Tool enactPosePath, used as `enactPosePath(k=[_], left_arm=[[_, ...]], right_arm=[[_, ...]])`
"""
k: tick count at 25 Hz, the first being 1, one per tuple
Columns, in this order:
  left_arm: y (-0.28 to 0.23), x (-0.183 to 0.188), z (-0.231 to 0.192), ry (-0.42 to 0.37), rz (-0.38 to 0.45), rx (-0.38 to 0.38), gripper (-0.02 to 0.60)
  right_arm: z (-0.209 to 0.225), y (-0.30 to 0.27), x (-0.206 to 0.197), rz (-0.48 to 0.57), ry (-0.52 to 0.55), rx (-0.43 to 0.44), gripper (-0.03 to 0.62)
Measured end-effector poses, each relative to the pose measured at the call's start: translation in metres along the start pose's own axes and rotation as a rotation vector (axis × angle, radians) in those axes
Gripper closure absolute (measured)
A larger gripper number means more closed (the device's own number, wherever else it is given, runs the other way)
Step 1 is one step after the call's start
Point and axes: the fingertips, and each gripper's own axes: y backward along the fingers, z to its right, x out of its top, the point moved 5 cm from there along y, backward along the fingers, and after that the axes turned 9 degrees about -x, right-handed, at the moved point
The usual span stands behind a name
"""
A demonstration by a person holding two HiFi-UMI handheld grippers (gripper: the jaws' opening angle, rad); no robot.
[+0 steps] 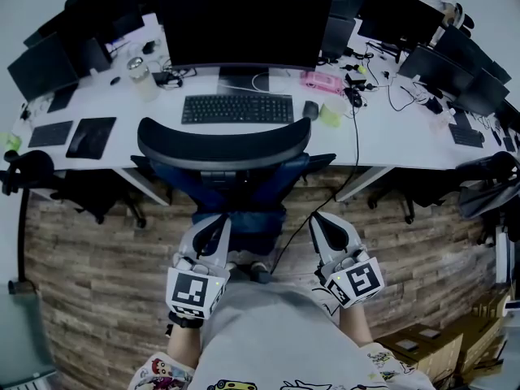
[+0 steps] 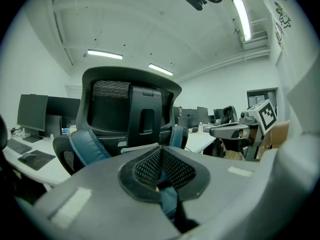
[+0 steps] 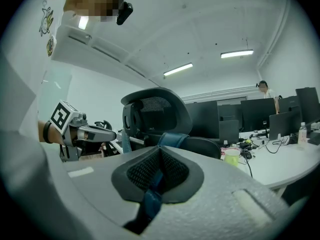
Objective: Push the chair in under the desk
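There's the long white laminate bench [image 1: 382,136] stretching across the top of the head view, and in front of it stands the office chair [image 1: 223,145] with its black mesh headrest and blue padded back. The headrest reaches over the bench's front edge, but the seat sits out over the brown wood-plank floor [image 1: 97,283]. I'd call the push barely begun, since the whole seat has yet to go under.

The wide curved black monitor [image 1: 244,23] stands glossy beyond it. Down low, the left hand-held gripper [image 1: 213,222] has a grey moulded shell and black mesh-textured pads. Its jaws are pressed together with nothing held, close behind the chair's blue back on its left side. The right hand-held gripper [image 1: 325,220] mirrors it on the other side, jaws together and empty too (the blue strip glimpsed under each pair of pads looks like the chair beyond, not something pinched). I can't tell whether either tip touches the upholstery, but both look placed to shove with closed noses.

Smallest of all are the flat black keyboard [image 1: 237,108] and the rounded black mouse [image 1: 310,110], lying just ahead of the headrest.
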Motion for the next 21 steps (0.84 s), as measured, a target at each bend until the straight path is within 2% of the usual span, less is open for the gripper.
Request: enactPosePath(k=[21], left_arm=[[0.0086, -0.0048, 0.0013, -0.008, -0.001, 0.027, 0.571]], right_arm=[[-0.0031, -0.0005, -0.0041, -0.001, 0.002, 0.017, 0.594]])
